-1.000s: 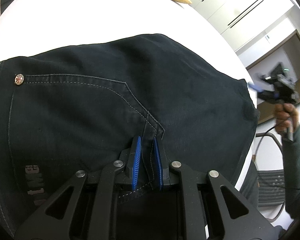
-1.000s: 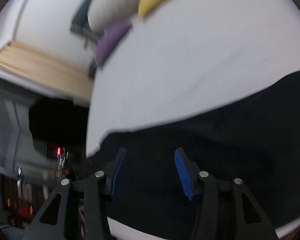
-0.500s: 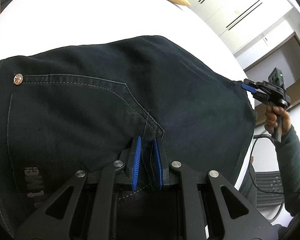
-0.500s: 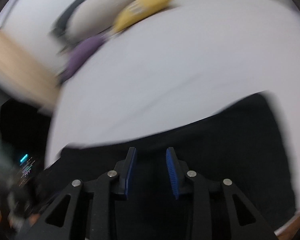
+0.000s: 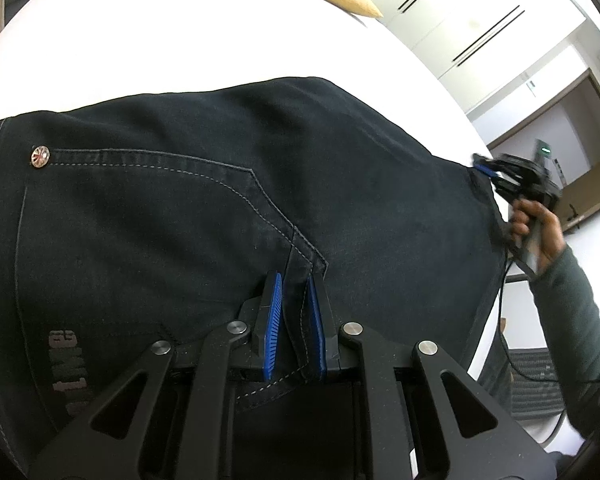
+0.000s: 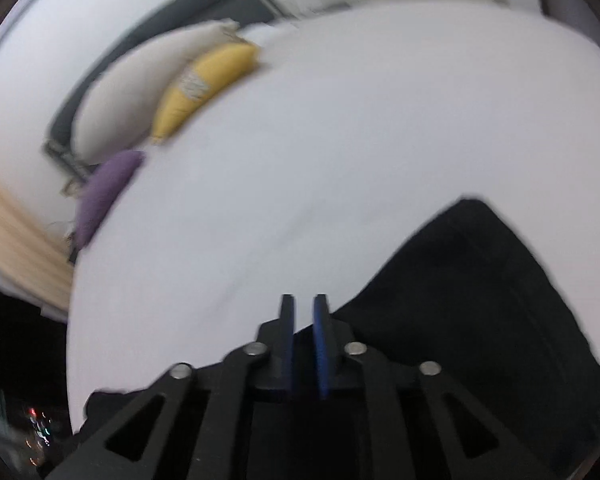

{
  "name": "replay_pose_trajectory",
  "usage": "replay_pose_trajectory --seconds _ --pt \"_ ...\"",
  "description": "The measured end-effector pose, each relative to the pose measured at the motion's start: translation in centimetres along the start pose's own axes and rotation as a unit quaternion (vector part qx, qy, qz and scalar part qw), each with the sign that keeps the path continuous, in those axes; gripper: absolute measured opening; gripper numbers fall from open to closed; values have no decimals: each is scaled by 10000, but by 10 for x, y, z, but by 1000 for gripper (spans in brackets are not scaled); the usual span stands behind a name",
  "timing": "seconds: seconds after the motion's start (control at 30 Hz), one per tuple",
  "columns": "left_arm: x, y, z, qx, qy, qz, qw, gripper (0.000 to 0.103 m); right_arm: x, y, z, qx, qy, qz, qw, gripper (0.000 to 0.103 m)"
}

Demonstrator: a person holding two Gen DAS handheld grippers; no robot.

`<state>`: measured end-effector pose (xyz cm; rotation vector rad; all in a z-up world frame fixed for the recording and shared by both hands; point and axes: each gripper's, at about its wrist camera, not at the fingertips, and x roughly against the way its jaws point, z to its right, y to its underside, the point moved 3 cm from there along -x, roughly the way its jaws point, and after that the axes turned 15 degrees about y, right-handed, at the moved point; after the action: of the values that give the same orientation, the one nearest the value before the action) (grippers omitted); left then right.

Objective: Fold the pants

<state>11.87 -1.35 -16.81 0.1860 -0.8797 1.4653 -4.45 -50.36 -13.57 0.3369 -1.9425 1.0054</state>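
White bed (image 5: 180, 32) fills most of what I see, and the dark pants (image 5: 220, 184) lie flat across it, spread from one side to the other. At the far end of the bed I see a big pale pillow (image 6: 140, 80), a yellow pillow (image 6: 204, 88) beside it, and a smaller purple pillow (image 6: 108, 192) near the edge. White cupboard doors (image 5: 460, 20) stand behind the bed.

On the pants I see a curved pocket seam with pale stitches and some grey letters (image 5: 66, 368) low down. A small round metal button (image 5: 39, 157) sits near the top of the pocket.

My left gripper (image 5: 296, 316) pinches a fold of the pants cloth between its two blue pads, near the end of the pocket seam.

My right gripper (image 6: 304, 344) is at the far end of the pants, held by a hand (image 5: 536, 228) in a dark green sleeve (image 5: 572, 320). Its jaws have just been closing and now stand close together with a thin gap. The picture is blurry, so I cannot tell if its pads press the edge of the cloth.
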Motion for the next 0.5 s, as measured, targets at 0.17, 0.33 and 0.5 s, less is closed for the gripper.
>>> replay_pose_trajectory --seconds 0.17,0.33,0.5 --pt "3 3 3 5 -84 28 10000 14 19 36 -34 557 -636 -354 9958 51" --pt "7 6 5 -9 -60 14 10000 14 6 56 84 -920 -599 -650 9918 0" --pt "10 10 1 72 66 122 9999 14 43 58 172 -2285 44 42 9735 3"
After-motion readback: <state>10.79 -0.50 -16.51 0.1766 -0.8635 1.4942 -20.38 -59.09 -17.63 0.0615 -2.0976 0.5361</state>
